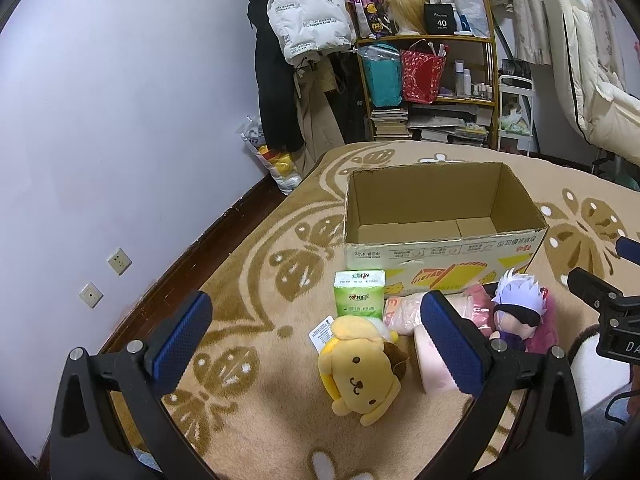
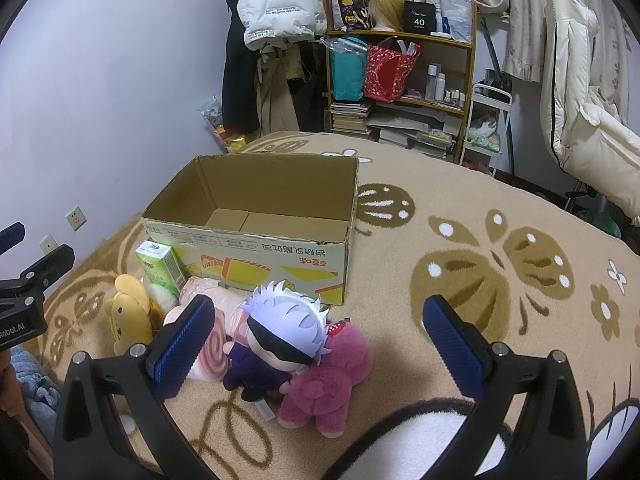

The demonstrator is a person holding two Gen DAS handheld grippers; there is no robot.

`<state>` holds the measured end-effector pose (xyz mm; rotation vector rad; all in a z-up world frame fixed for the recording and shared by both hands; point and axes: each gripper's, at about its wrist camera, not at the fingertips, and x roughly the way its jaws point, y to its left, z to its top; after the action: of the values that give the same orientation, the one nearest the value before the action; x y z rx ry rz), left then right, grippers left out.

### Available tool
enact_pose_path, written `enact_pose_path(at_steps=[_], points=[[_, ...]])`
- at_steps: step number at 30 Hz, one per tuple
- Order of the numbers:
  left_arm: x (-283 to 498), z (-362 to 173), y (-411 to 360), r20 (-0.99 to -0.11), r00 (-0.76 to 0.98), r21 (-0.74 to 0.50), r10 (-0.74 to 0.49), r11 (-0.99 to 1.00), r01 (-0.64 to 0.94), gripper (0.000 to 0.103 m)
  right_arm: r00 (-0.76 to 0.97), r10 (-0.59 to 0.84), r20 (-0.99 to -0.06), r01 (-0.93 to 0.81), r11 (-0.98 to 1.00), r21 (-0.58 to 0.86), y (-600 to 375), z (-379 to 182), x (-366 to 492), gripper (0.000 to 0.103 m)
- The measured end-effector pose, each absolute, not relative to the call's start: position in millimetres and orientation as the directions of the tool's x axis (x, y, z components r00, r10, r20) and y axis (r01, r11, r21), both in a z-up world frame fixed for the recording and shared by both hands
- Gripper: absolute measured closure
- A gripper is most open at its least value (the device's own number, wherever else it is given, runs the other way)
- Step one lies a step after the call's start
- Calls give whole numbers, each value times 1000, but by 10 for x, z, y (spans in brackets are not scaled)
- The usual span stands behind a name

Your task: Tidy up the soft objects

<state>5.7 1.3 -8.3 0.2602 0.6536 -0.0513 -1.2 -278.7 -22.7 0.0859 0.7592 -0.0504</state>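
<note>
An open cardboard box (image 1: 444, 258) (image 2: 256, 250) stands empty on the patterned rug. In front of it lie a yellow dog plush (image 1: 360, 376) (image 2: 128, 314), a green tissue pack (image 1: 359, 294) (image 2: 160, 270), a pink wrapped bundle (image 1: 404, 312) (image 2: 208, 292), a pink swirl cushion (image 1: 434, 368) (image 2: 212, 356), a white-haired doll with a black blindfold (image 1: 516, 312) (image 2: 280, 336) and a magenta bear plush (image 2: 328, 384). My left gripper (image 1: 316, 344) hovers open just above the yellow plush. My right gripper (image 2: 320, 348) hangs open over the doll and bear.
A beige rug (image 2: 480, 264) with brown butterfly patterns covers the floor. A wooden shelf (image 1: 432, 80) with bags and books, hanging coats (image 1: 304, 16) and a white chair (image 2: 580, 100) stand at the back. The wall (image 1: 120, 120) with sockets runs along the left.
</note>
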Motion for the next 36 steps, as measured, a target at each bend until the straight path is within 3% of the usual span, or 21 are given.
enact_pose_path(at_steps=[36], points=[[96, -94, 29, -626, 778, 237, 48, 962, 132, 0, 724, -17, -689, 77, 995, 56, -2781, -230, -6, 0]])
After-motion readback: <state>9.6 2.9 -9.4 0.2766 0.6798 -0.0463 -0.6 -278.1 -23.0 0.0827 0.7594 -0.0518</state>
